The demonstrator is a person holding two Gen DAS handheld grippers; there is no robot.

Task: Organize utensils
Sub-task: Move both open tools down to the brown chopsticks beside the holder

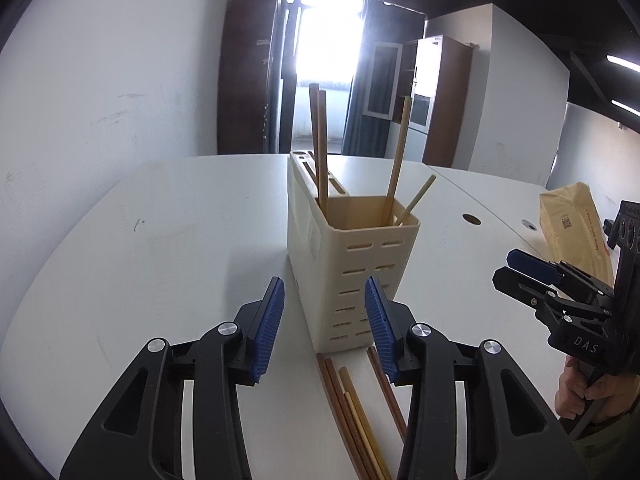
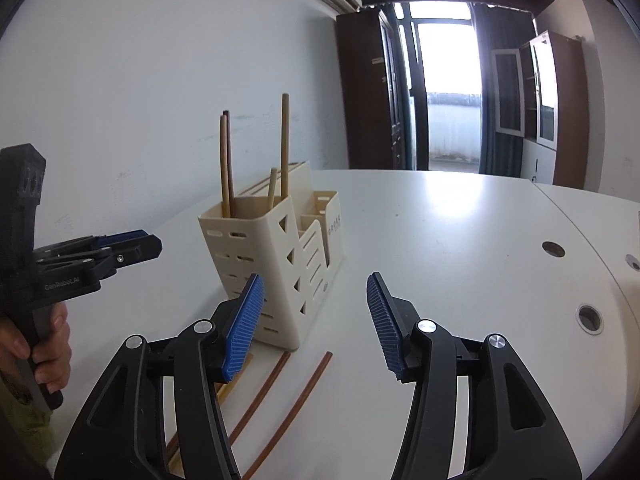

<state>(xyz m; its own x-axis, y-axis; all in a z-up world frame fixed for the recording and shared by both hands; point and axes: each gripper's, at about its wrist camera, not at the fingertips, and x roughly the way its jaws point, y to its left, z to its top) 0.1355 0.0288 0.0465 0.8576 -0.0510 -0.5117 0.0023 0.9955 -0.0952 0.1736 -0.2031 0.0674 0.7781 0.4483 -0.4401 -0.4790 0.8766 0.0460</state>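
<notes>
A cream plastic utensil holder (image 1: 352, 264) is standing upright near the middle of a white table (image 1: 140, 260). Its walls are pierced with rows of short slots, and from the right wrist view triangular cut-outs are showing along one side (image 2: 294, 256). In its tall front compartment four wooden chopsticks (image 1: 320, 148) are standing: two close together at the left, leaning only slightly, one tilting right, and a shorter-looking pale one slanting further right. The lower compartments behind are showing nothing that can be made out.

On the tabletop just in front of the holder, loose chopsticks (image 1: 352, 408) are lying side by side, some dark brown, some pale; two thin brown ones (image 2: 304, 392) are lying apart from the rest, further right.

The left gripper (image 1: 324, 320) is hovering over the loose chopsticks with its ribbed blue pads (image 1: 268, 328) partly spread and nothing between them. The right gripper (image 2: 316, 316) is standing a little wider apart, also gripping nothing, above the table just right of the holder.

To the left the table is bare up to a white wall. To the right, round cable holes (image 2: 588, 318) are sitting near the curved table edge, and a tan paper bag (image 1: 572, 220) is resting beyond the right gripper.
</notes>
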